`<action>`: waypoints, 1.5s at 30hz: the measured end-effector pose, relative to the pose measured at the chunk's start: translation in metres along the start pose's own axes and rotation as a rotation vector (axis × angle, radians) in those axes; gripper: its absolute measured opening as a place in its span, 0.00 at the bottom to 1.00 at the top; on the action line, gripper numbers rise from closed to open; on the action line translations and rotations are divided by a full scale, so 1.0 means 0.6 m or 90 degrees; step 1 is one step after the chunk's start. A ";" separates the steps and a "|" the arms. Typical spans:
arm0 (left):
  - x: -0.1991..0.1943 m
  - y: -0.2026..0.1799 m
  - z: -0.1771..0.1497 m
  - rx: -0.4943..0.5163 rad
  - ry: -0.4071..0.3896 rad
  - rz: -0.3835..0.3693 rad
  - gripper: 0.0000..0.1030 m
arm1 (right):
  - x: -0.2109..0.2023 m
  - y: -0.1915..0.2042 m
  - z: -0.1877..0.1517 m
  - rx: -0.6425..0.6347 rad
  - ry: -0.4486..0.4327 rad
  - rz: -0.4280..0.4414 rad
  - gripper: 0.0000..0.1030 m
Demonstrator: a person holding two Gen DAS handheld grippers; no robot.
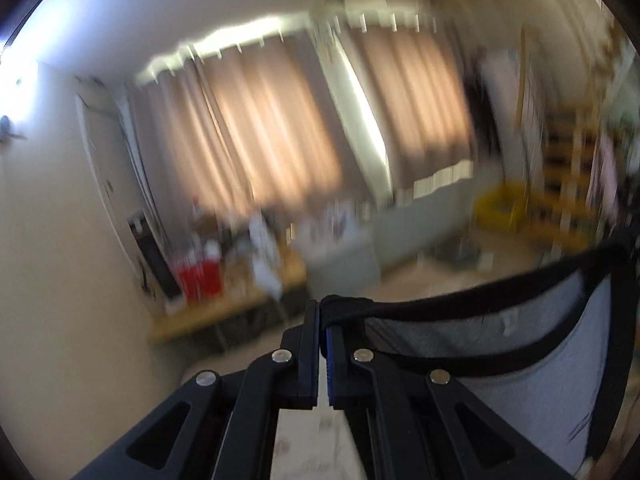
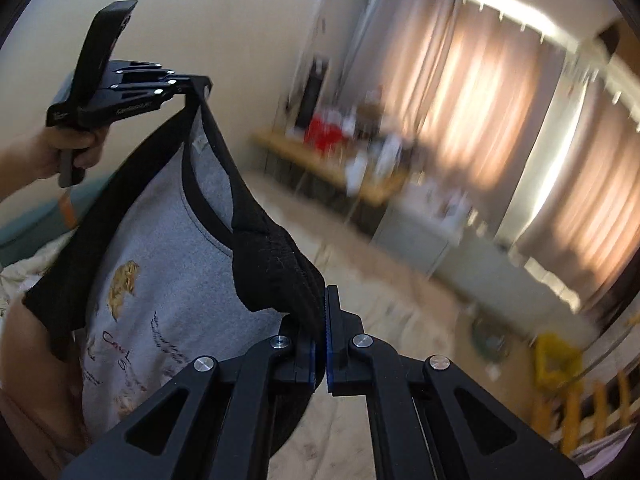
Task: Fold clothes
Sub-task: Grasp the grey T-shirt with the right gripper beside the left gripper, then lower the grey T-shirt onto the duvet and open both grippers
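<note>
Between my left gripper [image 1: 323,320] fingers: the black trim of the grey T-shirt [image 1: 520,360], pinched tight at the tips, jaws closed down on the fabric. From that view the black neckline band runs off to the right, grey cloth sagging below it.

Right gripper [image 2: 322,320] same story: jaws clamped on a bunched black sleeve or shoulder section, fabric wadded just left of the blue pads [image 2: 329,344]. Can't tell exactly which part of the garment that wad is.

Right wrist view also catches the left gripper up top left, a hand [image 2: 76,152] wrapped around its handle, its tips biting the collar band. Shirt hangs in the air between the two grippers, front facing me: grey body, black collar and sleeves, a yellowish printed figure [image 2: 124,288] and some handwriting-style text on the chest. Lower part of the shirt drops out of frame.

Beyond that everything is motion-blurred. Lit beige curtains [image 1: 276,128] across the back wall, a wooden table [image 2: 320,168] loaded with clutter including something red [image 1: 199,276], a yellow object [image 2: 556,356] on the floor near a wooden rack. Rumpled pale bedding [image 2: 16,276] below left of the shirt.
</note>
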State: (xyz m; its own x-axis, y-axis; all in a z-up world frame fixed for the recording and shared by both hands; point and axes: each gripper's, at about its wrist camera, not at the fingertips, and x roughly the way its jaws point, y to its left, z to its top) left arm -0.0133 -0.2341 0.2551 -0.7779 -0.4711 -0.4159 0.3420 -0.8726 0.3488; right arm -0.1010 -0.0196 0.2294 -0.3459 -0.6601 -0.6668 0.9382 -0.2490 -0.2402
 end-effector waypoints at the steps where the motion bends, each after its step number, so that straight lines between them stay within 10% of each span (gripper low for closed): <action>1: 0.068 -0.009 -0.032 0.009 0.039 0.002 0.02 | 0.057 -0.016 -0.010 0.005 0.027 0.002 0.02; 11: 0.577 -0.072 -0.283 0.011 0.336 0.046 0.06 | 0.588 -0.167 -0.097 0.079 0.227 -0.005 0.02; 15: 0.662 -0.111 -0.383 0.015 0.409 0.018 0.07 | 0.720 -0.182 -0.149 0.101 0.275 0.001 0.03; 17: 0.689 -0.115 -0.415 -0.013 0.438 0.002 0.23 | 0.757 -0.182 -0.181 0.118 0.290 -0.008 0.09; 18: 0.699 -0.113 -0.423 -0.037 0.453 -0.005 0.43 | 0.763 -0.183 -0.190 0.119 0.297 -0.036 0.22; 23: 0.675 -0.095 -0.437 -0.149 0.407 -0.019 0.67 | 0.756 -0.203 -0.221 0.140 0.286 -0.133 0.27; 24: 0.664 -0.097 -0.443 -0.156 0.400 -0.006 0.71 | 0.742 -0.211 -0.222 0.157 0.268 -0.141 0.39; 25: 0.653 -0.099 -0.449 -0.164 0.393 0.008 0.71 | 0.729 -0.219 -0.221 0.177 0.250 -0.148 0.75; 27: 0.634 -0.108 -0.462 -0.168 0.388 0.037 0.71 | 0.734 -0.243 -0.236 0.269 0.297 -0.056 1.00; 30: 0.605 -0.113 -0.471 -0.193 0.375 0.057 0.71 | 0.741 -0.277 -0.259 0.365 0.412 0.034 1.00; 32: 0.585 -0.110 -0.468 -0.215 0.373 0.072 0.71 | 0.691 -0.284 -0.233 0.307 0.364 -0.063 1.00; 36: 0.533 -0.094 -0.456 -0.248 0.386 0.035 0.71 | 0.572 -0.259 -0.221 0.276 0.319 -0.074 1.00; 45: 0.355 -0.146 -0.574 -0.084 0.431 -0.254 0.71 | 0.385 -0.091 -0.409 0.264 0.259 0.068 1.00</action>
State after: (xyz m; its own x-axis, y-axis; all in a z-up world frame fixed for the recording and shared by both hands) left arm -0.0273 -0.3025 -0.1529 -0.3805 -0.0588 -0.9229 0.1974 -0.9801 -0.0189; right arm -0.2301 0.0154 -0.0848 -0.1414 -0.3921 -0.9090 0.8580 -0.5066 0.0850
